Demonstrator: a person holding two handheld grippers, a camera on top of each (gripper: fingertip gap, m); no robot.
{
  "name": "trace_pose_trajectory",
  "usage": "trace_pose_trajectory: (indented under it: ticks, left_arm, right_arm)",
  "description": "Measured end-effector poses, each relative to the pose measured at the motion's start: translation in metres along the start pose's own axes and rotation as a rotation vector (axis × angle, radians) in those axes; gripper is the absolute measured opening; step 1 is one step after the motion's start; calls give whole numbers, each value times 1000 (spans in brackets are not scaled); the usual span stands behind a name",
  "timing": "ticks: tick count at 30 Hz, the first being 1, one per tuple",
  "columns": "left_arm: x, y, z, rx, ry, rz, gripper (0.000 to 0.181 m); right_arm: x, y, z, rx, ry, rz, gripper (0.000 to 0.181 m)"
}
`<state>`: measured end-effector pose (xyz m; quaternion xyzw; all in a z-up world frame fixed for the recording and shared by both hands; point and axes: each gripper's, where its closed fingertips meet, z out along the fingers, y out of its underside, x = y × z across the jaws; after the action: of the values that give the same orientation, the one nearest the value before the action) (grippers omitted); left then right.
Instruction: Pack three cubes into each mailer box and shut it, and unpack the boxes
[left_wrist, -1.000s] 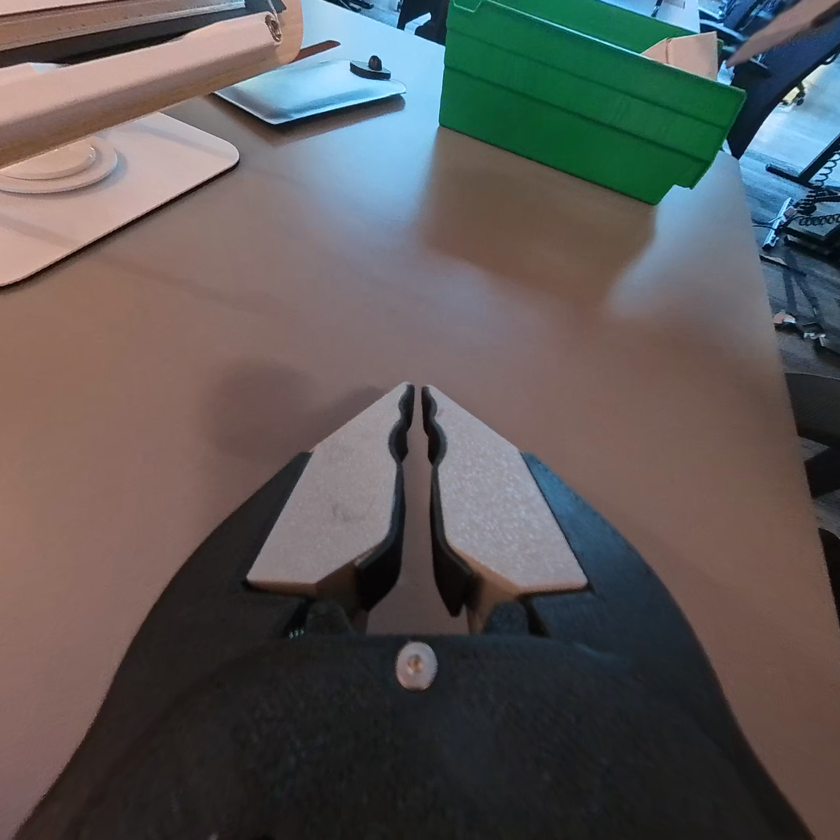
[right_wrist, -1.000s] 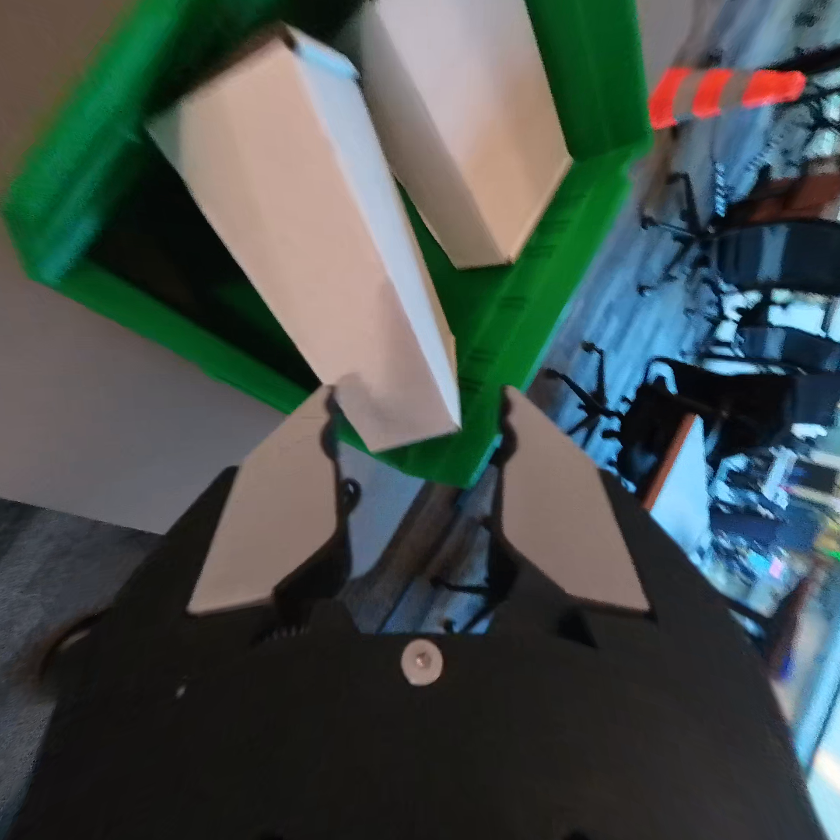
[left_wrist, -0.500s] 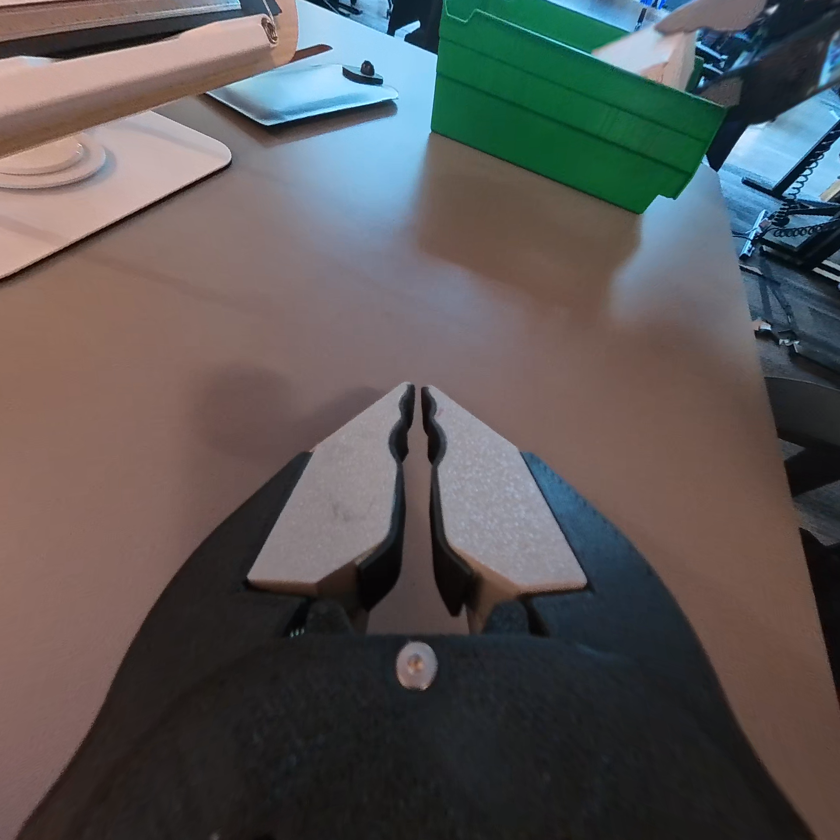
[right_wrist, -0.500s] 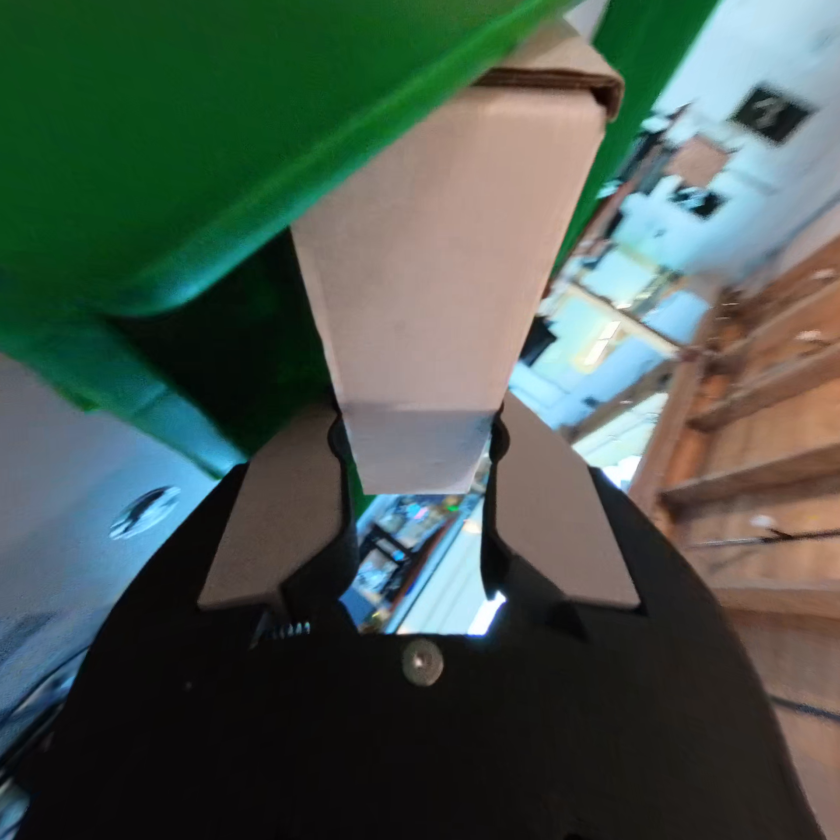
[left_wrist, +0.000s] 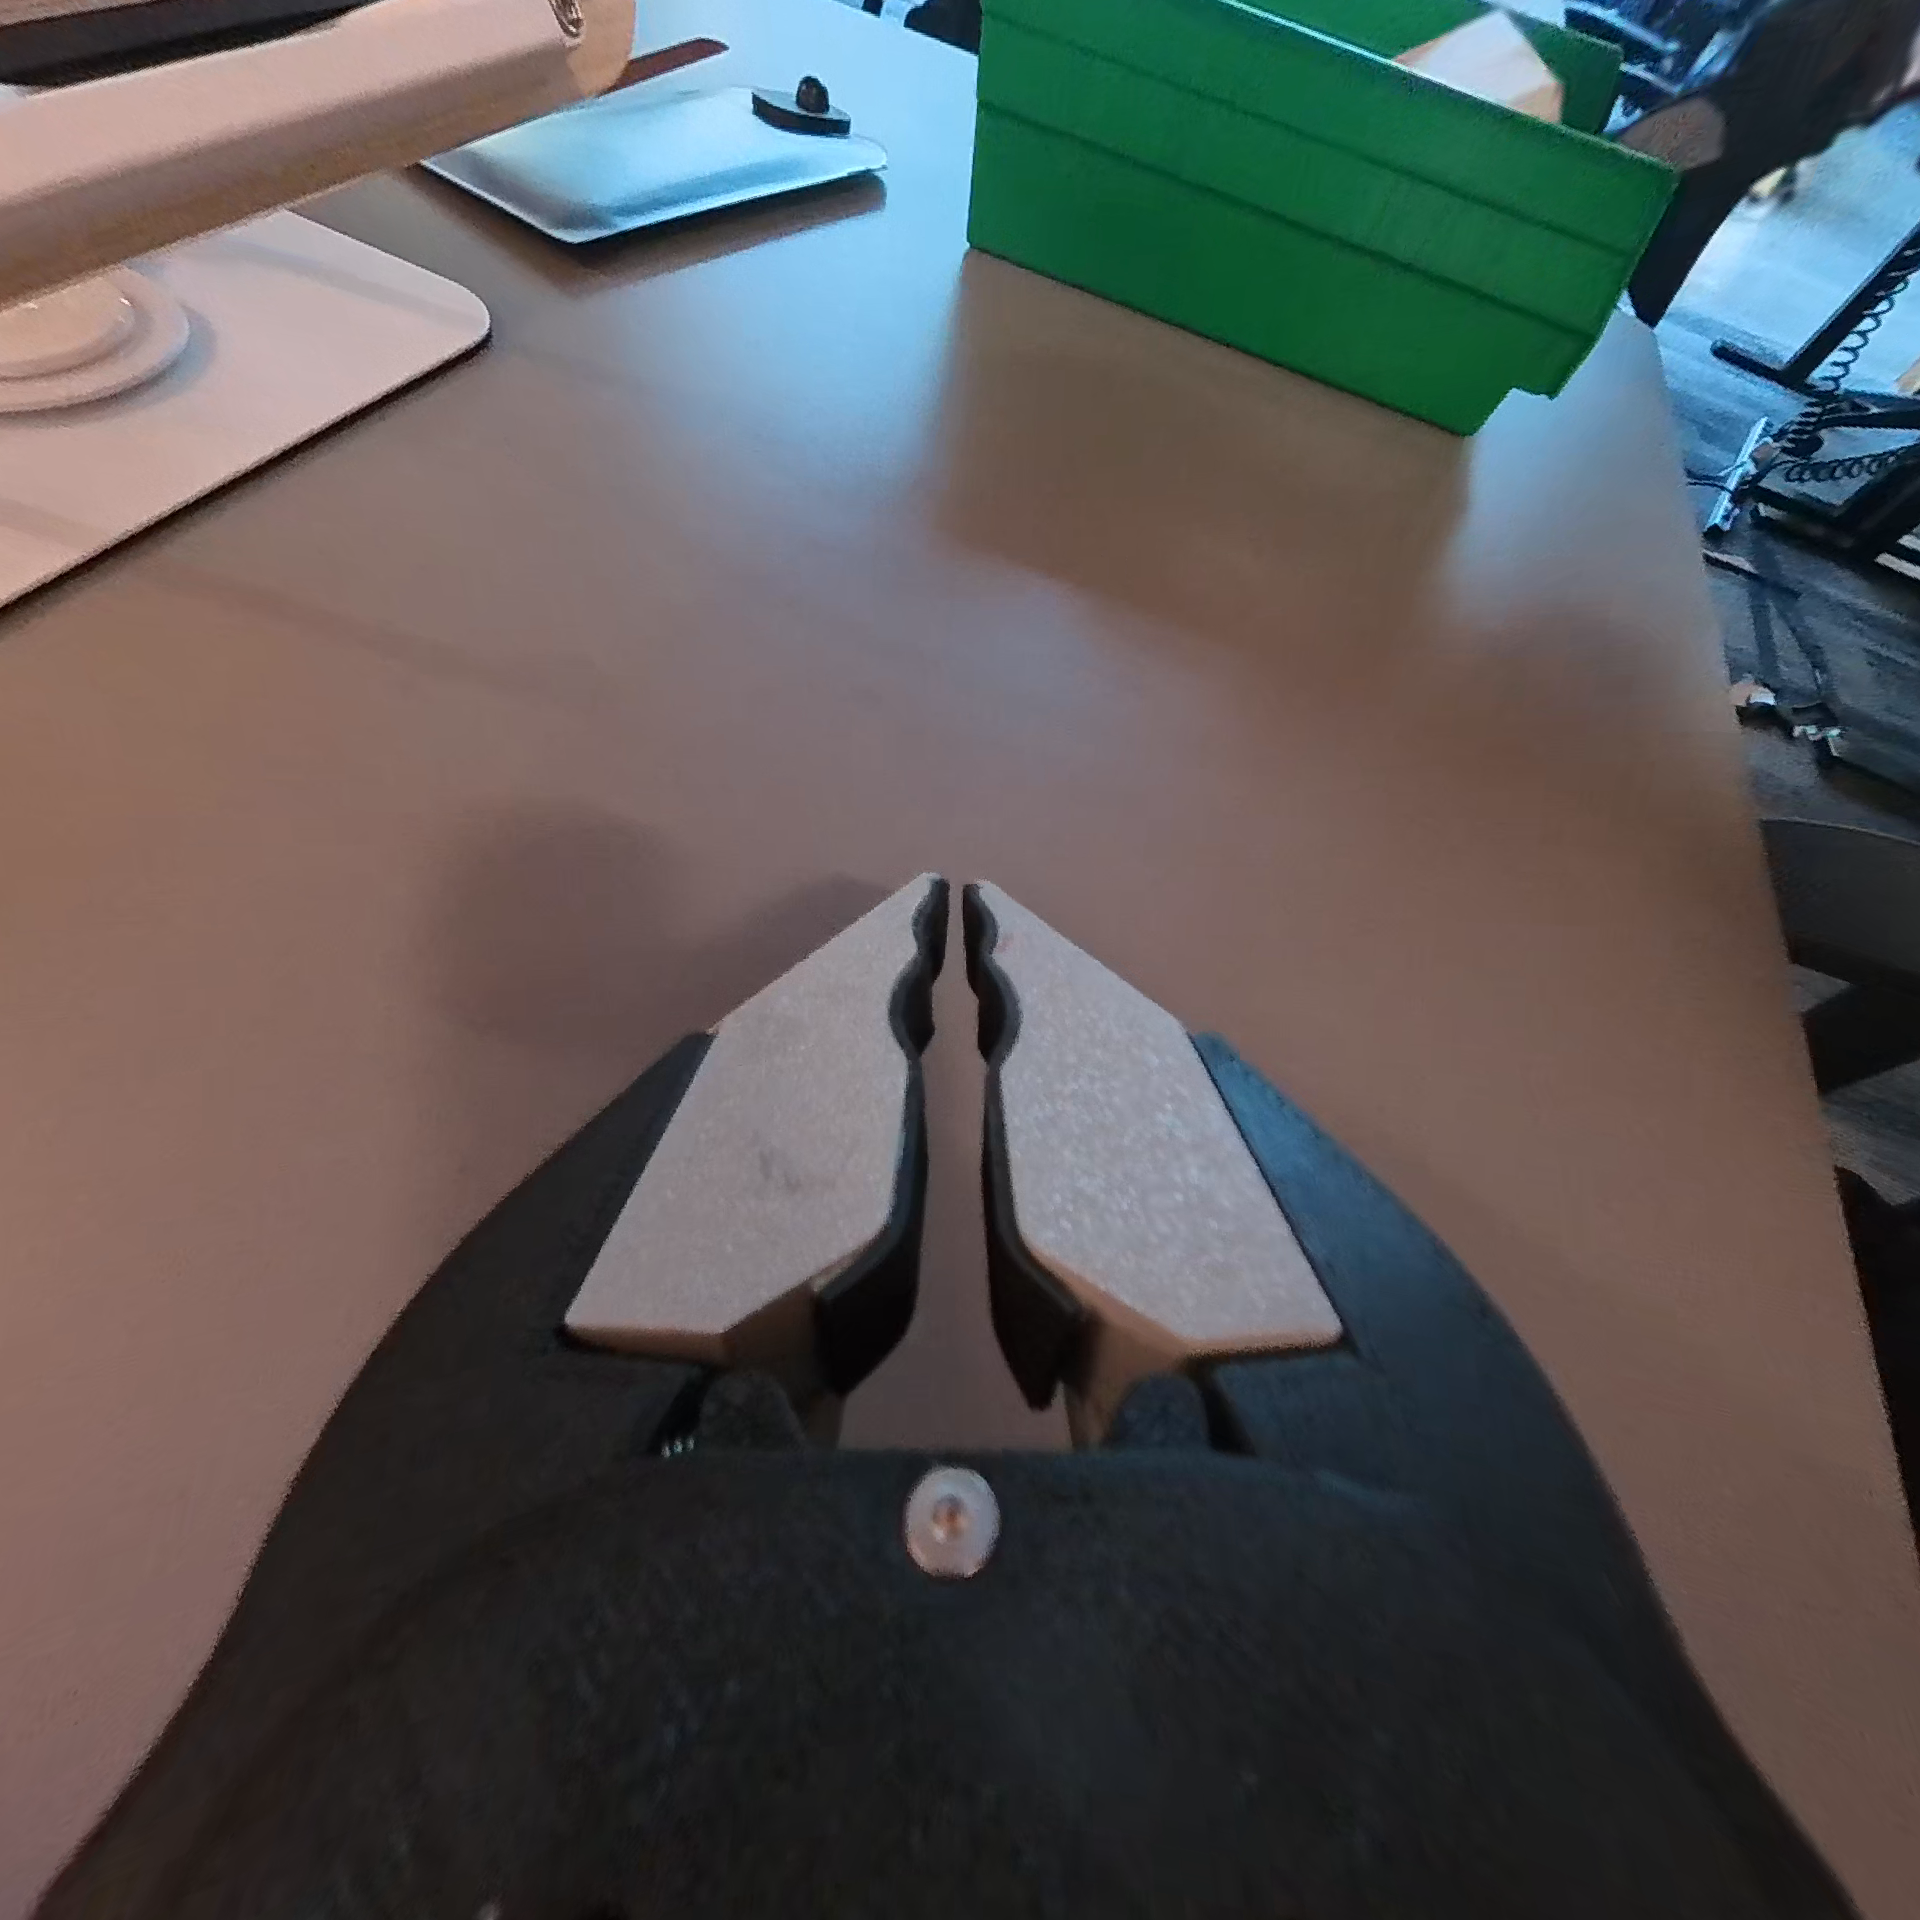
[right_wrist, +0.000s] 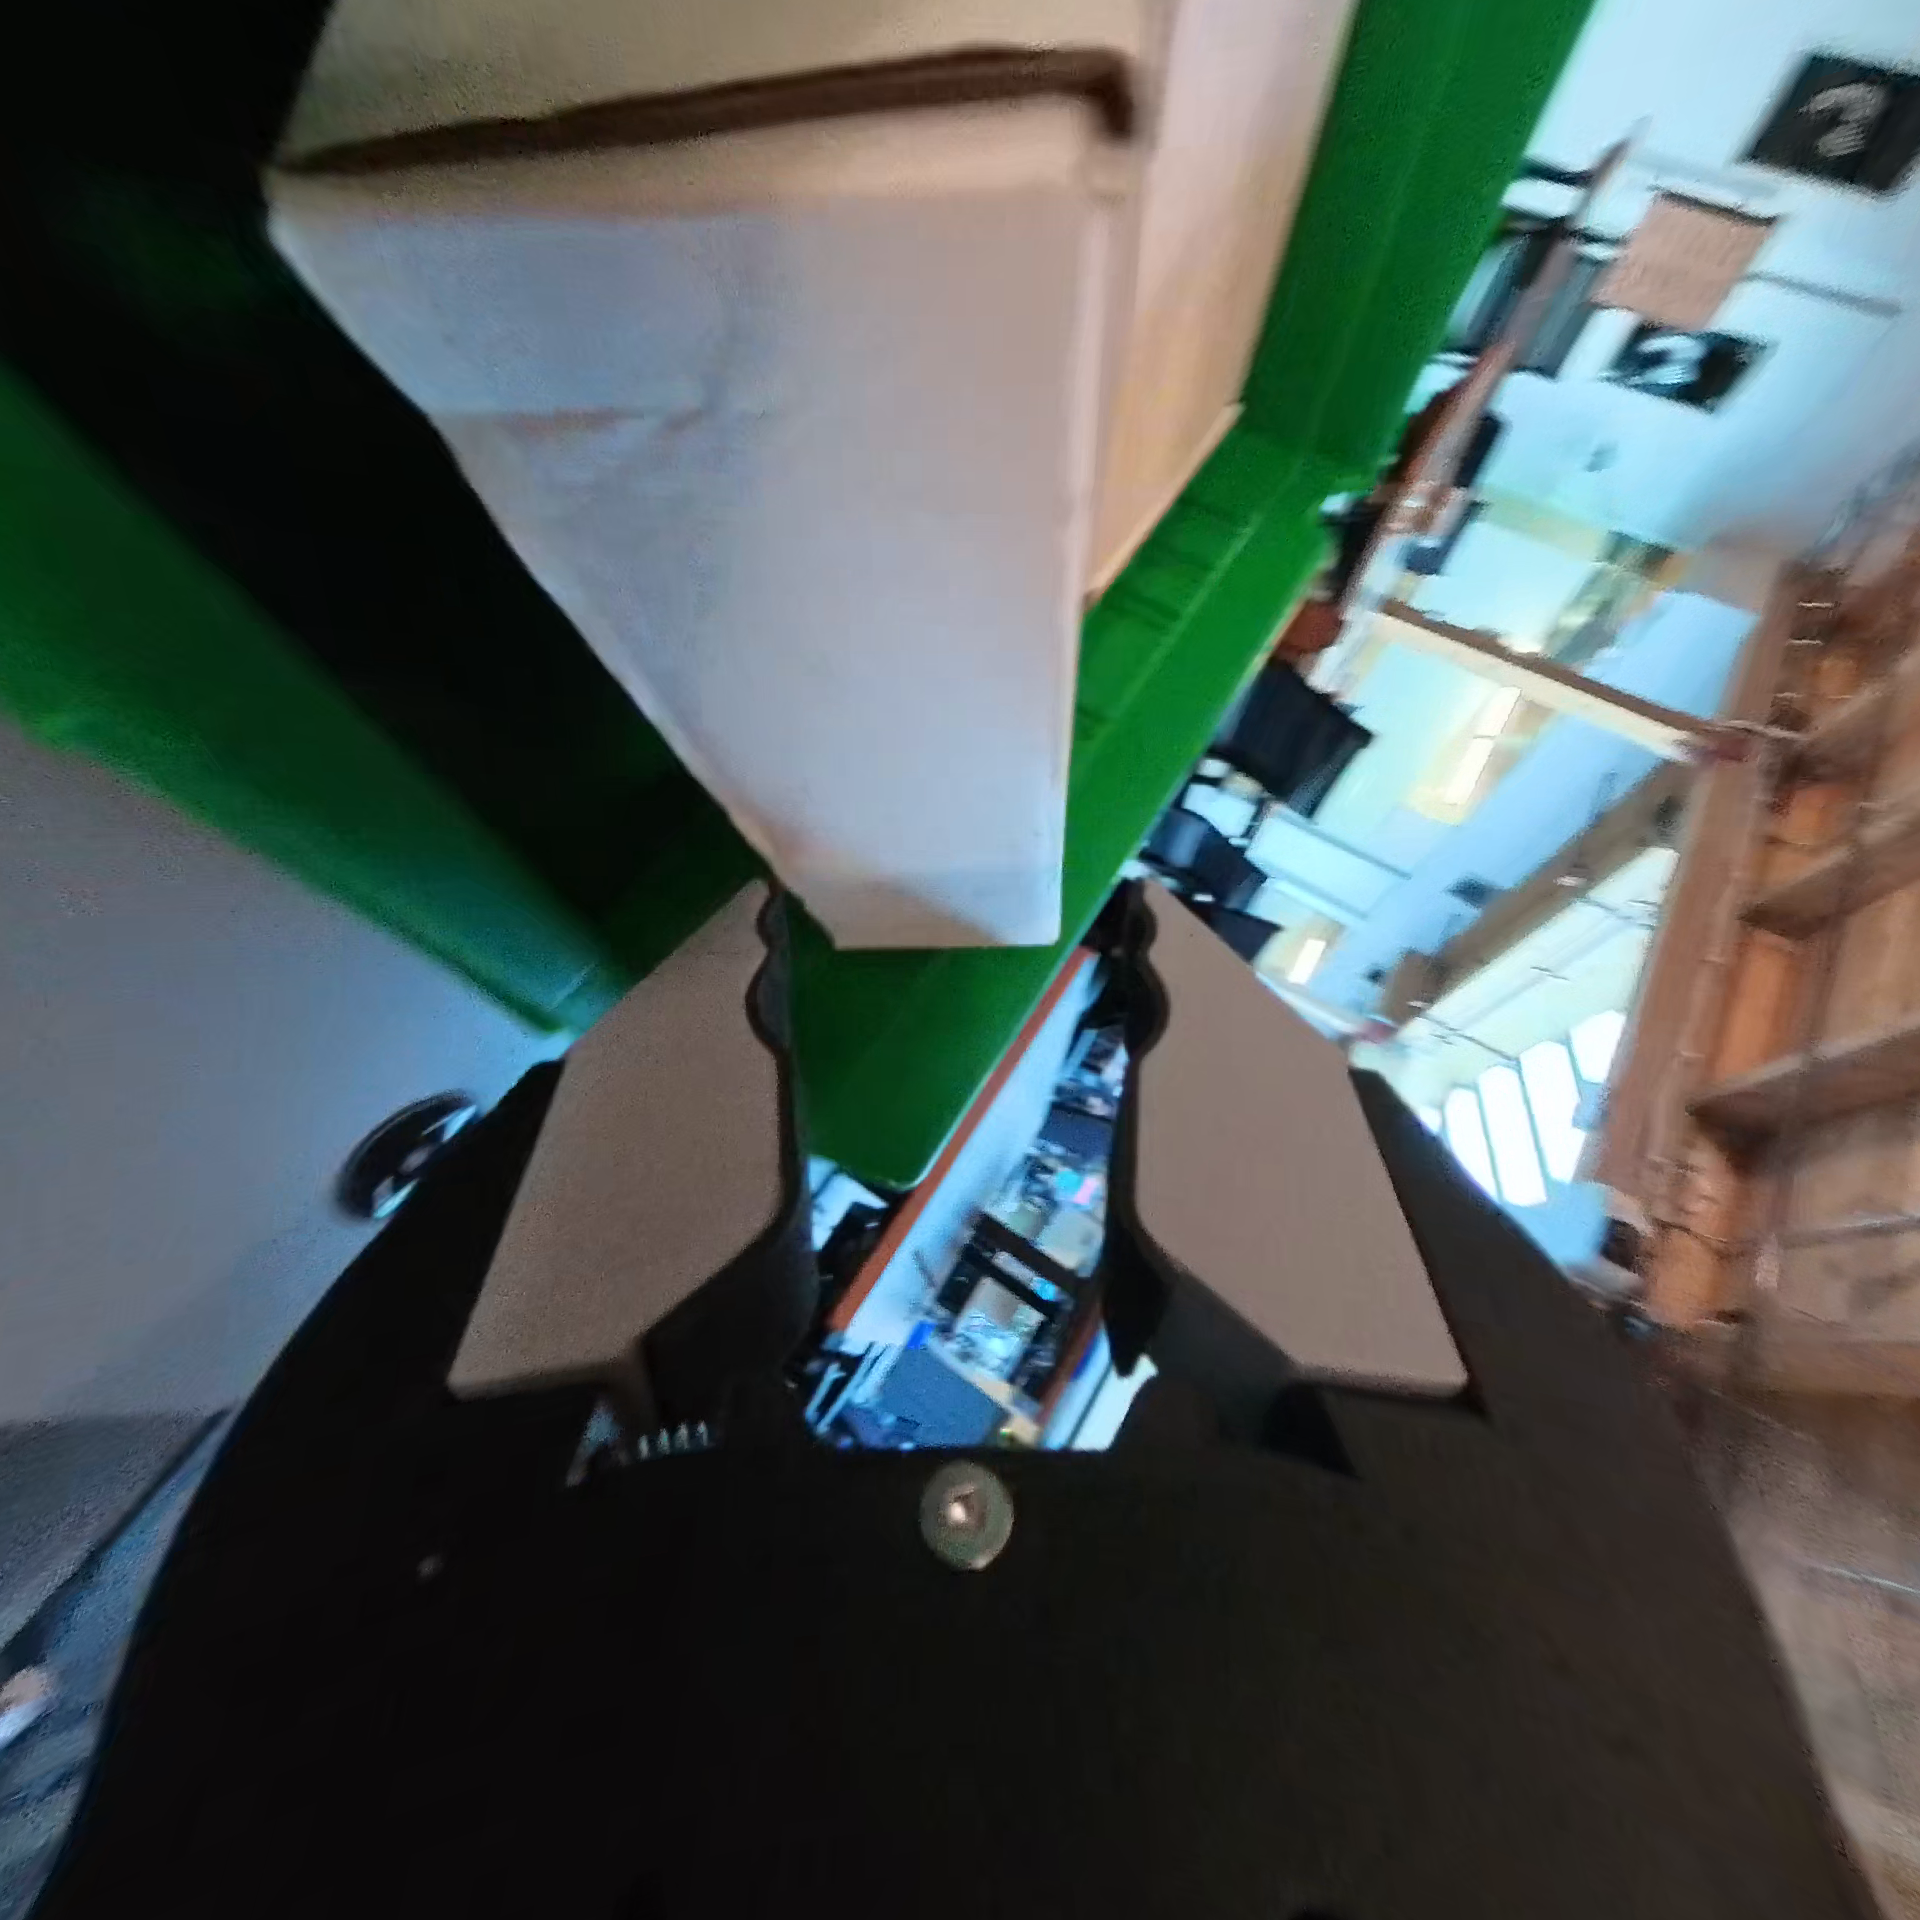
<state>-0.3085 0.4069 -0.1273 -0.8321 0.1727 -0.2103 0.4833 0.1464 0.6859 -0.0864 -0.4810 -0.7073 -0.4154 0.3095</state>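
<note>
A green bin (left_wrist: 1247, 187) stands at the table's far right. The tan corner of a mailer box (left_wrist: 1486, 62) peeks over its rim. My left gripper (left_wrist: 956, 894) is shut and empty, low over the brown table (left_wrist: 935, 623), well short of the bin. In the right wrist view, tilted and blurred, a closed cardboard mailer box (right_wrist: 831, 520) leans out of the green bin (right_wrist: 260, 675). A second box (right_wrist: 1174, 312) lies beside it. My right gripper (right_wrist: 945, 904) is open. The near end of the first box is just at its fingertips, with a gap on the right side. No cubes are in view.
A white monitor stand base (left_wrist: 208, 343) and its arm fill the left. A flat silver device (left_wrist: 665, 156) with a black puck on it lies behind. The table's right edge drops to a floor with cables and chair bases (left_wrist: 1818, 468). My right fingertips sit around 55 centimeters from my left ones.
The box end that sat deep between my right fingers is now out at their tips, and the right view has turned. The left gripper has hardly moved.
</note>
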Motion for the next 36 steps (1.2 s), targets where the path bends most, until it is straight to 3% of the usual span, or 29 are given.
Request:
trace_pose_trajectory:
  ticks: [2,6,12,16,18,19,21,24,26,27,29,32,34,36]
  left_arm:
    - [0,0,0,0,-1,1,1]
    - [0,0,1,-4,-1,4,1]
    - [2,3,3,-22,-14,34,1]
    - [-1,3,2,-23,-45,50,1]
    - [-7,0,0,-1,-101,62,12]
    - [-14,-3,-3,21,-147,66,24]
    - [-25,-16,-10,97,-242,77,64]
    - [-30,-36,-22,220,-365,86,77]
    - [-27,-40,-30,248,-454,97,97]
    - [-25,-41,-38,254,-514,109,106]
    - [-13,-46,-66,275,-635,127,105]
    - [16,-57,-146,403,-822,156,77]
    - [20,-44,-197,416,-935,164,61]
    - [8,-17,-227,325,-1007,150,69]
  right_arm:
    - [-11,10,-7,-17,-79,-8,41]
    - [-21,19,-22,-43,-138,-36,20]
    - [-37,-19,-19,56,-235,115,0]
    - [-20,-18,-1,-77,-3,133,0]
    - [-11,-18,-6,-54,80,254,0]
    - [-7,-15,-11,-37,103,351,2]
    - [-6,-11,-21,11,97,559,25]
    - [-11,-12,-37,120,50,809,51]
    - [-17,-20,-49,208,-12,934,60]
    - [-21,-24,-55,249,-47,1000,62]
    - [-30,-36,-68,338,-148,1127,69]
    - [-49,-52,-87,426,-270,1189,80]
    - [-60,-55,-95,434,-264,1161,76]
    - [-69,-61,-101,441,-273,1151,77]
